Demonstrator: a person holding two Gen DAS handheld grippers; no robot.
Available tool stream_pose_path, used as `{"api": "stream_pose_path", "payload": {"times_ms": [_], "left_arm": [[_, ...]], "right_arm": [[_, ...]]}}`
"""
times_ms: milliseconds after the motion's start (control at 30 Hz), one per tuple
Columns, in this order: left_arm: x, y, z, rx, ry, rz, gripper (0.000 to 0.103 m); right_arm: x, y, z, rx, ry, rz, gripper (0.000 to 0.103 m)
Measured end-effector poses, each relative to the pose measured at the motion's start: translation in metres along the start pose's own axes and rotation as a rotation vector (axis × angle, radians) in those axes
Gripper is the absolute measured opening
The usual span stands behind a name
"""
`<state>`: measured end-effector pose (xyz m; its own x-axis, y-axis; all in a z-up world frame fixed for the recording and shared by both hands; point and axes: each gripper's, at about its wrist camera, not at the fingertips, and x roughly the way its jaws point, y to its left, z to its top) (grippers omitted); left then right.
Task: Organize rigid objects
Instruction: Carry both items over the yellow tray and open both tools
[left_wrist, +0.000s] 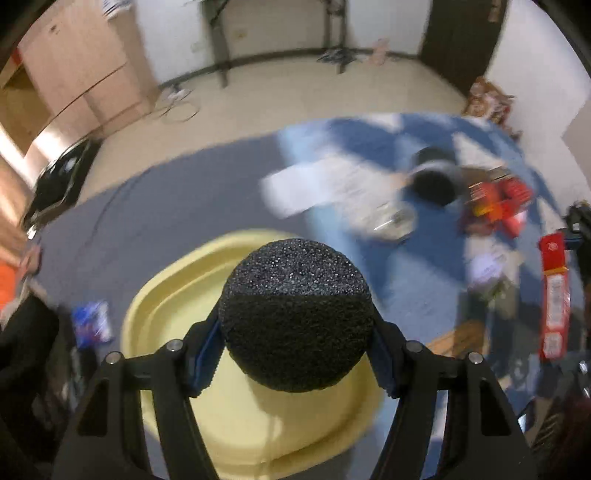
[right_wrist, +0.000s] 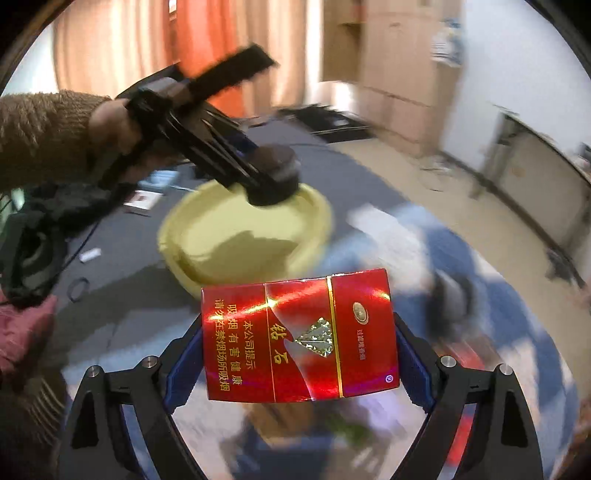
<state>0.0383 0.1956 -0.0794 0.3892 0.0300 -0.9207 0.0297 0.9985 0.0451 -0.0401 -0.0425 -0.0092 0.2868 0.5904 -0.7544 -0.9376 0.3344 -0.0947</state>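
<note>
My left gripper (left_wrist: 295, 332) is shut on a black, rough-surfaced round object (left_wrist: 295, 295), held just above a pale yellow tray (left_wrist: 166, 295). From the right wrist view, the left gripper (right_wrist: 273, 181) hangs over the far side of the tray (right_wrist: 236, 236) with that dark round object (right_wrist: 275, 177) between its fingers; a hand in a brown knitted sleeve (right_wrist: 44, 129) holds it. My right gripper (right_wrist: 299, 354) is shut on a red cigarette pack (right_wrist: 299, 336) with gold lettering, held in the air on the near side of the tray. The same red pack (left_wrist: 554, 295) shows at the right edge of the left wrist view.
A grey and blue cloth (left_wrist: 166, 206) covers the table. Blurred clutter lies far right: a black round thing (left_wrist: 432, 184), red packs (left_wrist: 498, 206), a metal piece (left_wrist: 395, 221). A small blue packet (left_wrist: 92, 321) lies left of the tray. A black bag (right_wrist: 33, 243) sits at the left.
</note>
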Motion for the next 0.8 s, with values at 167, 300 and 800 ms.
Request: {"api": "stream_pose_path", "payload": {"times_ms": [167, 300, 800], "left_arm": [[0.039, 0.07, -0.03, -0.146, 0.046, -0.011, 0.069], [0.064, 0.1, -0.038, -0.207, 0.075, -0.005, 0.069], [0.061, 0.103, -0.051, -0.303, -0.052, 0.018, 0.103]], "right_arm": [[0.092, 0.044, 0.05, -0.072, 0.043, 0.034, 0.09], [0.155, 0.065, 0.054, -0.079, 0.142, 0.027, 0.09], [0.209, 0.075, 0.069, 0.015, 0.164, -0.013, 0.102]]}}
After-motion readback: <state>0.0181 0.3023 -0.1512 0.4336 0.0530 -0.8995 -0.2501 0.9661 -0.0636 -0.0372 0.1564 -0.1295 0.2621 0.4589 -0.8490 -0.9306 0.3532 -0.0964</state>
